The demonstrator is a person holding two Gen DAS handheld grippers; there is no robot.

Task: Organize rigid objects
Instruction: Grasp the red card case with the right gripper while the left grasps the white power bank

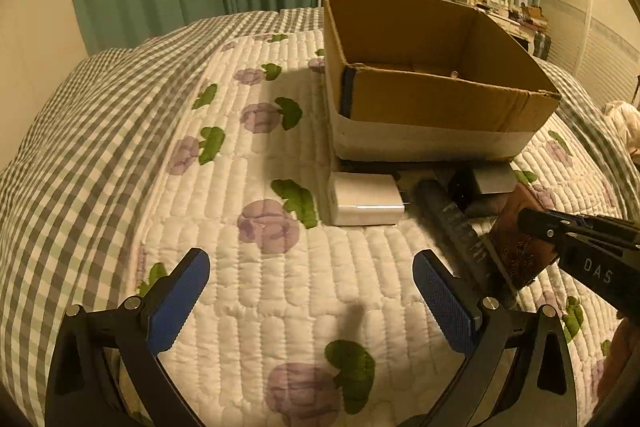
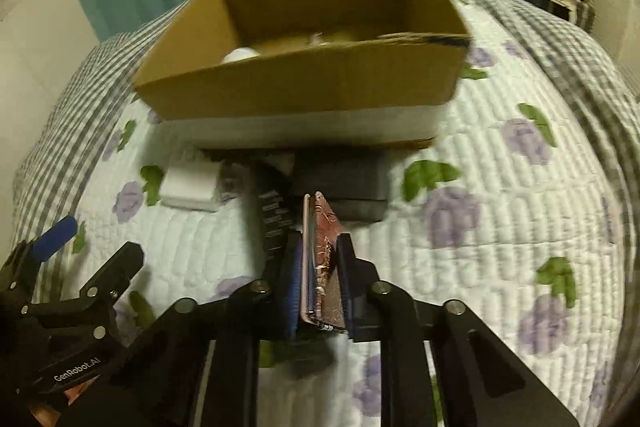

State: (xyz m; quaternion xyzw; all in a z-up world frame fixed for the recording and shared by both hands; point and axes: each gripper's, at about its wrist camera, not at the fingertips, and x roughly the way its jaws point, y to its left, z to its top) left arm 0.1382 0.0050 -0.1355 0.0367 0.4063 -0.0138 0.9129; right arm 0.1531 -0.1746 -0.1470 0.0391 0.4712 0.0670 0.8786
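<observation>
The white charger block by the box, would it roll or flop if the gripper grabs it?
The white charger block looks boxy and flat-sided, so it probably won't roll. It seems rigid, not floppy. Its glossy shell may be a bit slippery.

Quilted cloth bedspread [image 1: 280, 187] was matt and soft, stitched in puffed rows with printed flowers; a woven gingham cloth [image 1: 80, 131] lay along its edge. Cardboard box [image 1: 440, 95] showed raw brown matt paperboard, its rim frayed, with a smooth white band round the base. White charger block [image 1: 366, 201] looked like smooth, slightly glossy plastic. Dark tube [image 1: 452, 223] was matt black with printed lettering. The flat brown case [image 2: 324, 259] carried a worn patterned face and a pinkish glossy edge. Left gripper [image 1: 310, 299] had matt black plastic arms, shiny metal screws and textured blue pads [image 1: 444, 303].
</observation>
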